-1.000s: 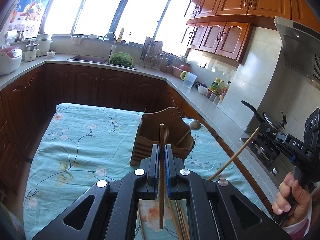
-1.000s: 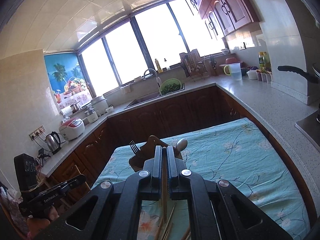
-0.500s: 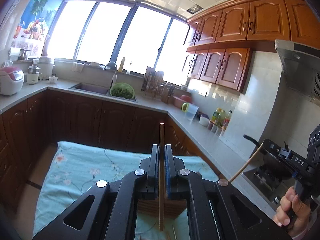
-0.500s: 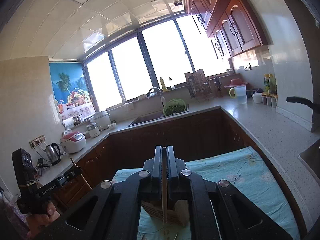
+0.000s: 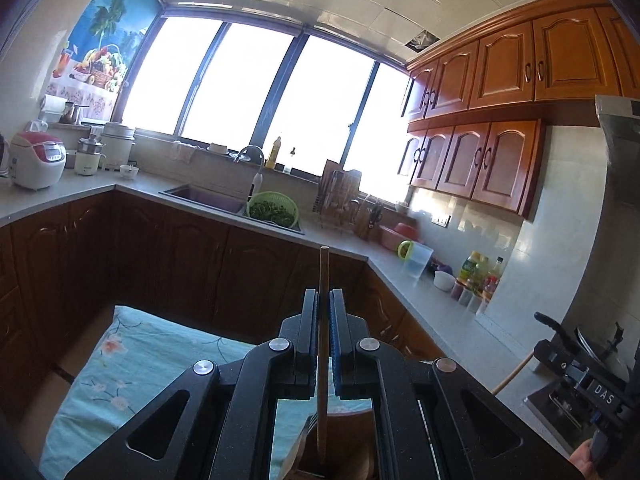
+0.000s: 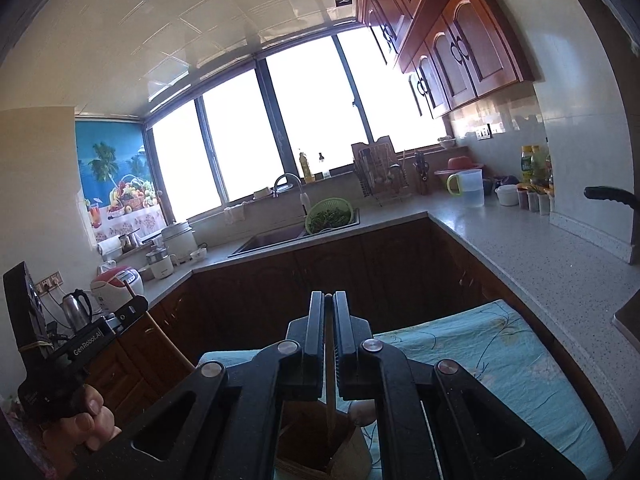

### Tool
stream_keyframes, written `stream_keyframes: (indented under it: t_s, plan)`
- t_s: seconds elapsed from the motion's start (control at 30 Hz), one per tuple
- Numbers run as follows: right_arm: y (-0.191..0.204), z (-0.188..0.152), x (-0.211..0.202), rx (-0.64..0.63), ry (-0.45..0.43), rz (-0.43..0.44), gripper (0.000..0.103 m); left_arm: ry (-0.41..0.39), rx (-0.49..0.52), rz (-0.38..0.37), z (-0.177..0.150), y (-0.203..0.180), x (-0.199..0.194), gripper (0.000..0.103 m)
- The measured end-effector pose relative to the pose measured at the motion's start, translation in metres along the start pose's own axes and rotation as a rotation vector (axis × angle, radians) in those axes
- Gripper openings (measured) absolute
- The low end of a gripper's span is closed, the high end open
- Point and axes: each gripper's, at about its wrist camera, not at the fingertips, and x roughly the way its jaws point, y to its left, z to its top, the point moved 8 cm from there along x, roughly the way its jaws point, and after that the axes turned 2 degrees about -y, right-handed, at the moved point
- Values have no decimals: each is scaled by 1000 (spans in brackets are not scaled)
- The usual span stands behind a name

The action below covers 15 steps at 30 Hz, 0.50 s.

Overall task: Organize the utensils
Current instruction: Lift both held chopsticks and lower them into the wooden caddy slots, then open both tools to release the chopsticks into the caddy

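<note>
My left gripper (image 5: 323, 300) is shut on a wooden chopstick (image 5: 323, 280) that stands upright, its lower end reaching down into the wooden utensil holder (image 5: 344, 468) under the jaws. A fork (image 5: 306, 430) sticks up in that holder. My right gripper (image 6: 328, 304) is shut on a second chopstick (image 6: 329, 396) whose lower end points into the same holder (image 6: 312, 444). Each gripper also shows in the other's view: the right one (image 5: 584, 384) with its chopstick at far right, the left one (image 6: 92, 336) at far left.
The holder stands on a table with a teal floral cloth (image 5: 132, 364). An L-shaped counter (image 6: 520, 248) carries a sink, a green colander (image 5: 272, 210), a rice cooker (image 5: 36, 160), a jug and bottles. A stove with a pan (image 5: 596, 348) is at right.
Both grippers have lifted and tilted up over the holder, so the table drops out of view and the holder now sits under the jaws, with both chopsticks pointing into it.
</note>
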Motion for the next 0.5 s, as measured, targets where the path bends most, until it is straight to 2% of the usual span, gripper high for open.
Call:
stream_keyframes:
  t_s: [0.1,0.27,0.4,0.5]
  plan:
    - [-3,-17,6,0,5,-7,4,11,7,10,-25,0,15,3]
    - [-7,-39,14,5,30,-21,4,53,26,15,-46,0,39,3]
    - [-12,-41,13,4,33,-32,4,113,16,16,-61,4,55,4]
    - [-15,-40,15,6,46,-37,4,119,11,21,-54,9,56,5]
